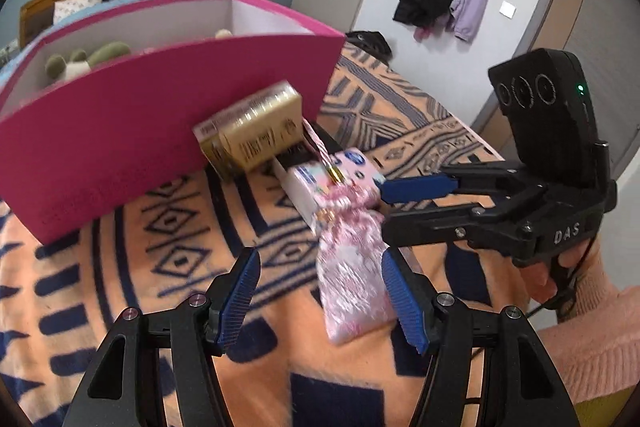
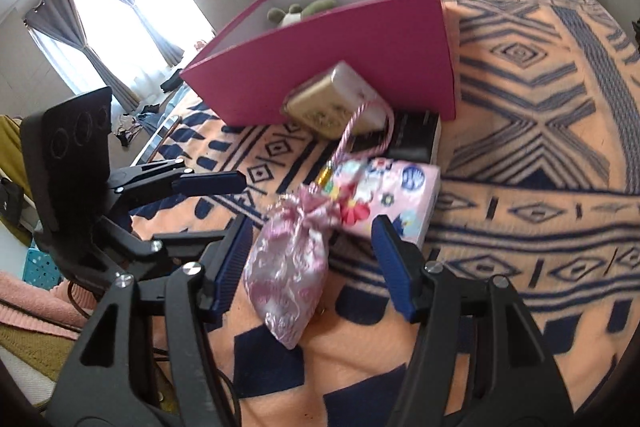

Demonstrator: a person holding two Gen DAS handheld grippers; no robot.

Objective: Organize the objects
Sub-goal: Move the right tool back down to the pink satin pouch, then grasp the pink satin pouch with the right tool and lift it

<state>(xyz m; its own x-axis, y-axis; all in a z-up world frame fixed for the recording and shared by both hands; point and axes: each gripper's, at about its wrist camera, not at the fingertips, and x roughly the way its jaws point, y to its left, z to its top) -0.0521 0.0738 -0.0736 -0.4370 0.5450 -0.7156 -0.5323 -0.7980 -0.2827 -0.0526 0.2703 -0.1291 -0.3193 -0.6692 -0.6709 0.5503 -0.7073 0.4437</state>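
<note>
Two grippers, left gripper (image 1: 320, 291) and right gripper (image 2: 310, 259), gape empty over the soft, slippery pouch (image 2: 288, 267) mid-blanket (image 2: 520, 107); we would pinch its gathered neck.

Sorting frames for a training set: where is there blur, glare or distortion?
Left wrist view: motion blur smears the gold box and pink pouch; fisheye bends the pink bin. Right wrist view: window blown out, pouch sharper.

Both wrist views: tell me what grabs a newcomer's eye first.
The big magenta box dominates, standing on the orange-and-navy patterned blanket with a plush toy inside. In front of it lies a pink satin drawstring pouch, between the open right gripper fingers.
</note>
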